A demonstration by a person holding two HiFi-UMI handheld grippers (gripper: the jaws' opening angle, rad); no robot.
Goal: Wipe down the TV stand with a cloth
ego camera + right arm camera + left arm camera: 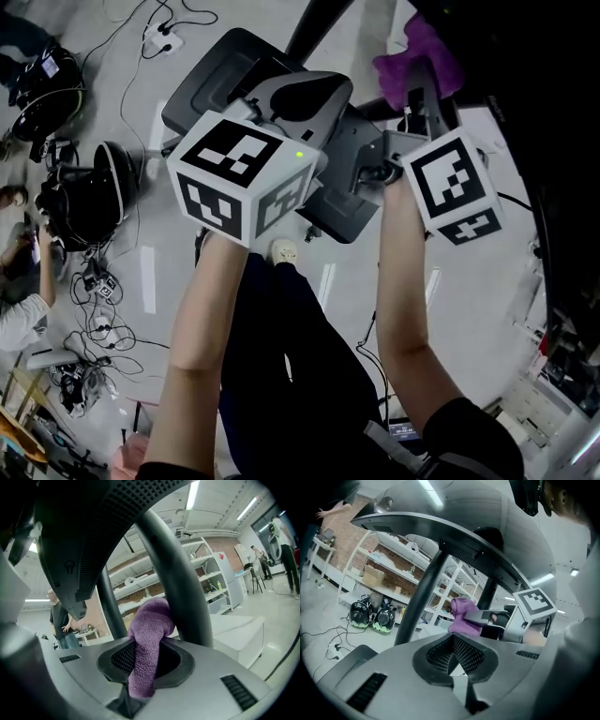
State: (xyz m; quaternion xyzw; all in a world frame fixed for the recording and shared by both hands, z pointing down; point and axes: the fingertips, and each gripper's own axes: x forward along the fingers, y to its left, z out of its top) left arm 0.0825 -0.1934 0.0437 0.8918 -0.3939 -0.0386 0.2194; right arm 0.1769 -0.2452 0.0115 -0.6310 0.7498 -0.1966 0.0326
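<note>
The TV stand's black curved posts rise under the dark screen back. In the right gripper view one thick post stands just behind my right gripper, which is shut on a purple cloth; the cloth's top lies against that post. From the head view the cloth sticks up from the right gripper near the stand's dark post. My left gripper is shut with nothing in it, held left of the right one and the cloth.
Below me the pale floor carries cables, a power strip and dark helmets. Metal shelving with boxes lines the brick wall. A white box sits right of the post. A person stands far left.
</note>
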